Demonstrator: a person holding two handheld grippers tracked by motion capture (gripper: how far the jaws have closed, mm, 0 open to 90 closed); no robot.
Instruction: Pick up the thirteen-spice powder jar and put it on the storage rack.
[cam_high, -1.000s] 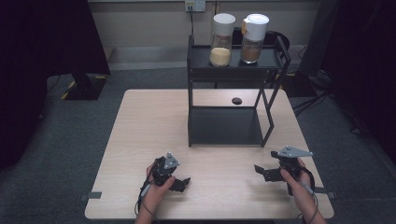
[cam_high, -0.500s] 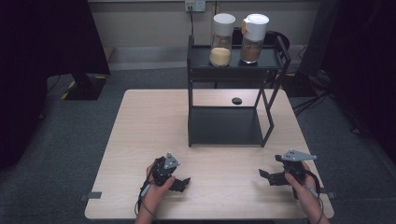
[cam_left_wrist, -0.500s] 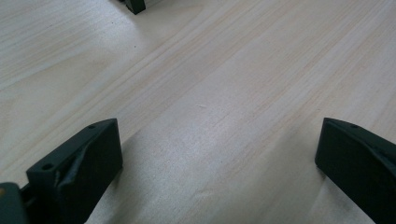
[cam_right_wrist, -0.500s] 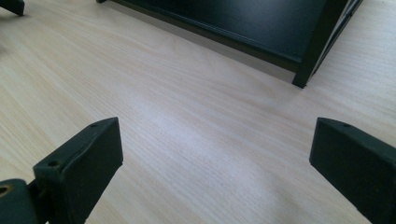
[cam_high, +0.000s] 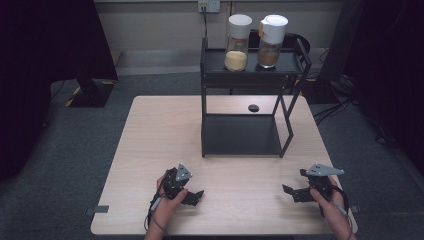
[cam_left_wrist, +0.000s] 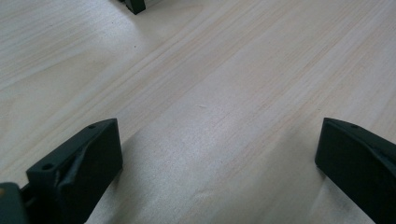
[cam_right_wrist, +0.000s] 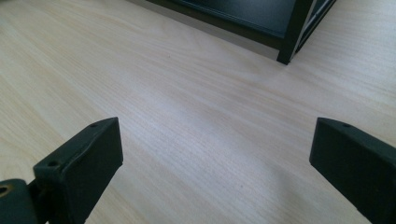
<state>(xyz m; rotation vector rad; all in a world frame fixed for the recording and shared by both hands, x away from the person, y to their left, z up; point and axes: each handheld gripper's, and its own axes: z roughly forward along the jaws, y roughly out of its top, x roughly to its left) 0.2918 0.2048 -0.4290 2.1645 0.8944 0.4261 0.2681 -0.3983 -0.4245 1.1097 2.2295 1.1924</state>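
A black two-tier metal rack (cam_high: 250, 90) stands at the back middle of the light wooden table (cam_high: 160, 140). On its top shelf stand two white-lidded glass jars, one with pale yellow powder (cam_high: 237, 42) and one with brown powder (cam_high: 271, 41). My left gripper (cam_high: 194, 196) rests on the table near the front left, open, jaws wide apart over bare wood (cam_left_wrist: 210, 116). My right gripper (cam_high: 295, 192) lies near the front right corner, also open, with nothing between its jaws (cam_right_wrist: 210, 140). The rack's front foot (cam_right_wrist: 286, 57) shows ahead of it.
A small black round object (cam_high: 253, 107) lies on the table behind the rack. A rack leg (cam_left_wrist: 134, 5) shows at the top of the left gripper view. Dark curtains and grey carpet surround the table. A wall socket (cam_high: 208, 6) with a cable sits behind.
My right gripper has drifted a little toward the table's front right corner. The left gripper has stayed where it was.
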